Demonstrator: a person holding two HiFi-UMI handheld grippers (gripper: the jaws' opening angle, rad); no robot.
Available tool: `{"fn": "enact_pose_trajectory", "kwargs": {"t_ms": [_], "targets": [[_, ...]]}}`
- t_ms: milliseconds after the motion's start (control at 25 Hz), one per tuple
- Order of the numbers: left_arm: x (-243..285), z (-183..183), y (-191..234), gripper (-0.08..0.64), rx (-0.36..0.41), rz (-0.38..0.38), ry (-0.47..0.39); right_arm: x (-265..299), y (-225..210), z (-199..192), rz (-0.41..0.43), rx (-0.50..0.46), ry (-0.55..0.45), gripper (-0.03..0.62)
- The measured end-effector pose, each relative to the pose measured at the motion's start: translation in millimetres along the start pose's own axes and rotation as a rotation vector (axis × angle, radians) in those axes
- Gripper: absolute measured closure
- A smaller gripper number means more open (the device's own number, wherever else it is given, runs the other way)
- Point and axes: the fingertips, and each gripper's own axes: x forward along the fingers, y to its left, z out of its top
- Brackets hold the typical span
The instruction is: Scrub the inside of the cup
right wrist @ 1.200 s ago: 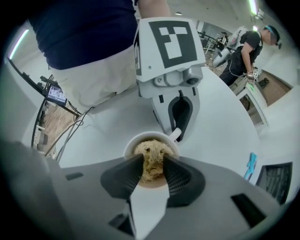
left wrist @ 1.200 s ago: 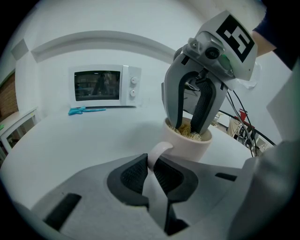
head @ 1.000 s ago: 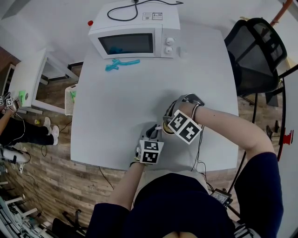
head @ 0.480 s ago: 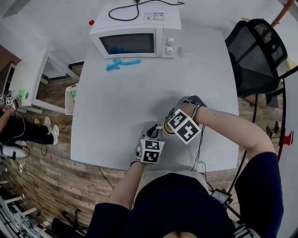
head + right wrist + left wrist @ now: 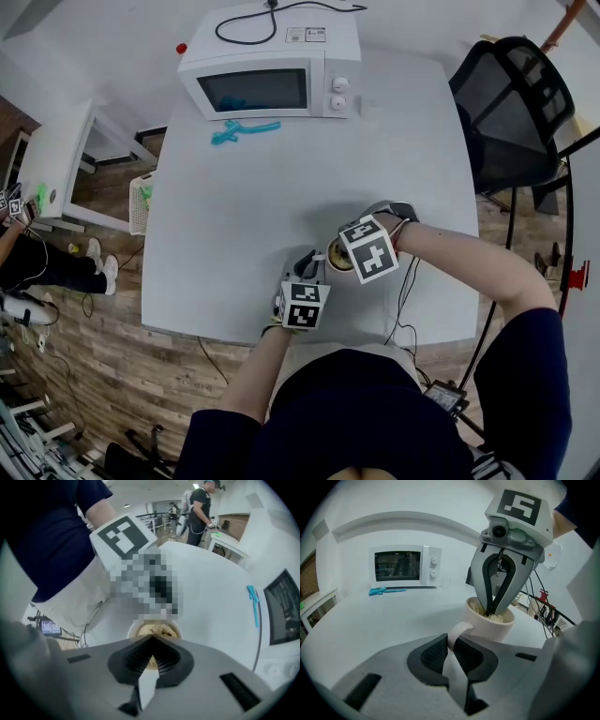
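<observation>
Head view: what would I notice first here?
The cup near the table's front edge: the left gripper clamps its handle, while the right gripper, jaws just closed on a straw-coloured scrubber, pokes down inside. A white microwave sits at the far edge.

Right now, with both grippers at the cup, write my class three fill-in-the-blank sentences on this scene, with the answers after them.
1. The left fingers clamp the cup's ____.
2. The right fingers enter the cup from ____.
3. The blue tool lies in front of the ____.
Missing words: handle; above; microwave.
</observation>
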Motion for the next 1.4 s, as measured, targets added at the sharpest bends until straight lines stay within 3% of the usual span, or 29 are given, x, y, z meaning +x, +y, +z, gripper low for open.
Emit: {"fn": "enact_pose_trajectory", "kwargs": {"t_ms": [200, 400, 680, 1080, 1280, 1400], "targets": [[-1, 1, 0, 0.514, -0.003, 0.005, -0.003, -4, -8, 0, -0.018, 0.239, -0.065, 0.568], [-1, -1, -2, 0.514, 0.001, 0.004, 0.0, -2, -9, -16, -0.008, 0.554, -0.107, 0.568], [-2, -3, -3, 0.514, -0.001, 0.008, 0.001, -2, -10, -20, -0.012, 0.888, -0.222, 0.568], [-4, -3, -5, 0.514, 0.001, 0.002, 0.005, -4, -15, -24, -0.068, 1.307, -0.345, 0.568], [-5, -5, -6, 0.514, -0.002, 0.001, 0.008, -6, -18, -27, -0.076, 1.537, -0.458, 0.568], [-6, -5, -8, 0.514, 0.0, -0.002, 0.008, -7, -16, -27, -0.081, 1.569, -0.486, 0.568]]}}
